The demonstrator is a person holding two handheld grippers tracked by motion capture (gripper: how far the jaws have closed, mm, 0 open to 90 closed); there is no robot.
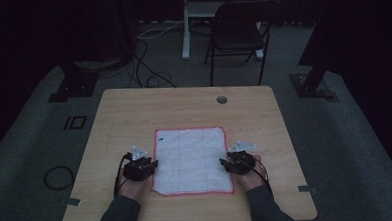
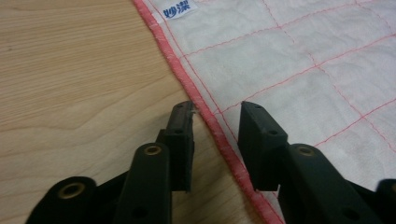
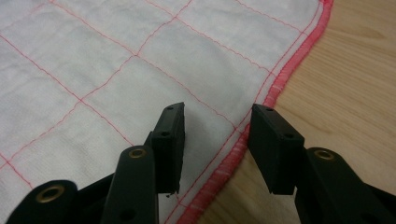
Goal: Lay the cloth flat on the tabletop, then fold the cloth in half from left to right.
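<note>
- Left gripper (image 2: pixel 215 114): jaws are spread, nothing pinched. In the left gripper view the red hem (image 2: pixel 205 109) of the cloth (image 2: pixel 289 60) is seen running up between them; one jaw is over bare wood, the other over the white fabric.
- Contact between pads and cloth cannot be told from that view.
- Right gripper (image 3: pixel 217 116): jaws are spread too, nothing clamped. In the right gripper view the hem (image 3: pixel 275 84) passes diagonally through the gap; the left-hand jaw sits over fabric, the right-hand one at the hem, by the wood.
- Cloth: white, quilted with a thin red grid, red stitched border. A small white label with blue print (image 2: pixel 179 9) is seen at top centre of the left gripper view, just inside the hem.
- High view: the cloth (image 1: pixel 191 160) is laid flat, lower centre of the frame, on the near half of the wooden table (image 1: pixel 184 106).
- The left gripper (image 1: pixel 151 165) is placed at the cloth's left edge and the right gripper (image 1: pixel 225 163) at its right edge, both in the lower half of it.
- Each gripper is held by a hand (image 1: pixel 132 186) entering from the bottom edge; dark sleeves are visible.
- A round grommet (image 1: pixel 222 99) is set in the table, upper centre.
- Beyond the table: a dark folding chair (image 1: pixel 240 31) at top centre, cables on the grey carpet at upper left.
</note>
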